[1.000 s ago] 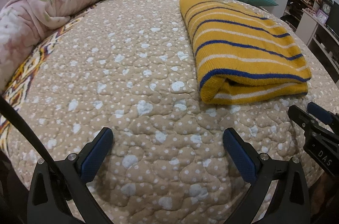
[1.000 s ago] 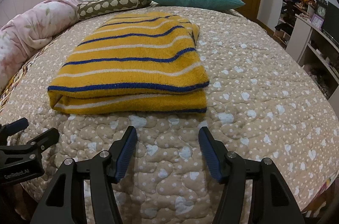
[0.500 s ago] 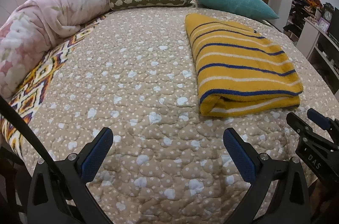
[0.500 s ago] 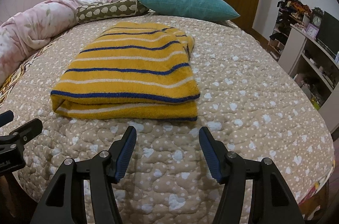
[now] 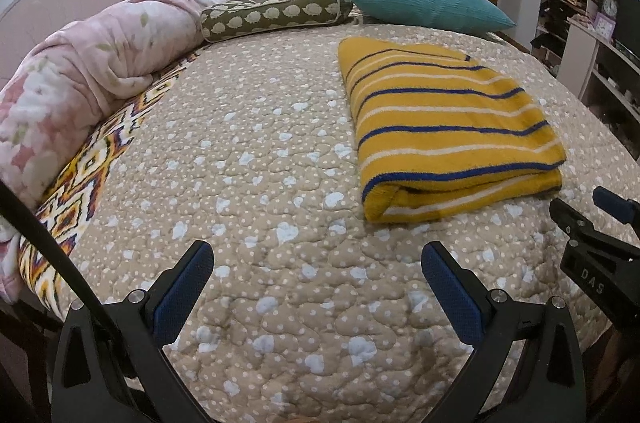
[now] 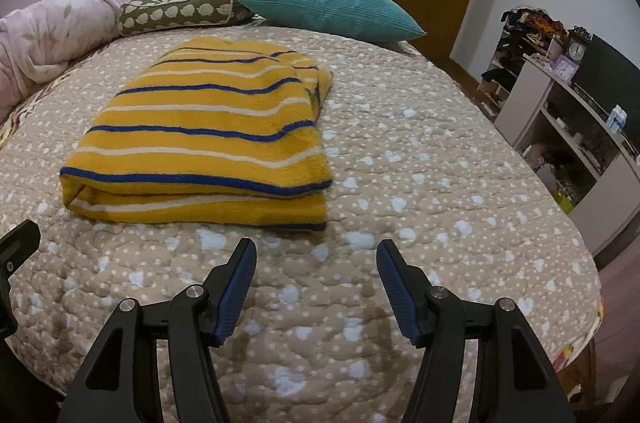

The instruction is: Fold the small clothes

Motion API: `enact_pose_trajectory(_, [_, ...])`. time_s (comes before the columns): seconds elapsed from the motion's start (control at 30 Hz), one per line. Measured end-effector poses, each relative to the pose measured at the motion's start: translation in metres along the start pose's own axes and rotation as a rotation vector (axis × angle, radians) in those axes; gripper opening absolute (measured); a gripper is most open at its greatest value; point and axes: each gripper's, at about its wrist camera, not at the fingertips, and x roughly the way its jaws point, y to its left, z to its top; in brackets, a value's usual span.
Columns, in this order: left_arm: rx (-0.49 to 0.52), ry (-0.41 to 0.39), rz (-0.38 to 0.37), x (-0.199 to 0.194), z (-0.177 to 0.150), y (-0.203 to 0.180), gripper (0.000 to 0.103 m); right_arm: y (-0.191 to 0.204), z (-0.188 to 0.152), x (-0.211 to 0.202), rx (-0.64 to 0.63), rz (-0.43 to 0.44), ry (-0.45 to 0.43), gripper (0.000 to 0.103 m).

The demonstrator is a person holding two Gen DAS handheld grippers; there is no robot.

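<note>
A yellow sweater with blue and white stripes lies folded into a rectangle on the beige quilted bed. It also shows in the right wrist view. My left gripper is open and empty, held over the near part of the bed, left of and nearer than the sweater. My right gripper is open and empty, just short of the sweater's near folded edge. The right gripper also shows at the right edge of the left wrist view.
A pink floral blanket is piled along the left side. A green patterned bolster and a teal pillow lie at the far end. Shelves and a cabinet stand to the right of the bed.
Both grippers have pulled back and risen from the bed, so the sweater looks farther away. Both stay open. The sweater has not moved.
</note>
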Motion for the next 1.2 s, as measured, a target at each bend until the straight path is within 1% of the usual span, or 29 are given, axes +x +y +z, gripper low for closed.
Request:
enact_pose_trajectory(0.27, [0.013, 0.011, 0.002, 0.002, -0.002, -0.003, 0.103, -0.005, 0.000, 0.001, 0.012, -0.013, 0.011, 0.068])
enact_pose_trajectory(0.7, [0.020, 0.025, 0.010, 0.007, -0.004, -0.003, 0.103, 0.004, -0.002, 0.003, -0.014, -0.024, 0.029, 0.072])
enact_pose_trajectory(0.97, [0.021, 0.017, -0.019, 0.006, -0.006, -0.004, 0.103, 0.006, -0.005, 0.007, -0.019, -0.033, 0.051, 0.072])
enact_pose_trajectory(1.2, [0.024, 0.039, -0.021, 0.010, -0.008, -0.005, 0.103, 0.008, -0.006, 0.008, -0.024, -0.037, 0.058, 0.073])
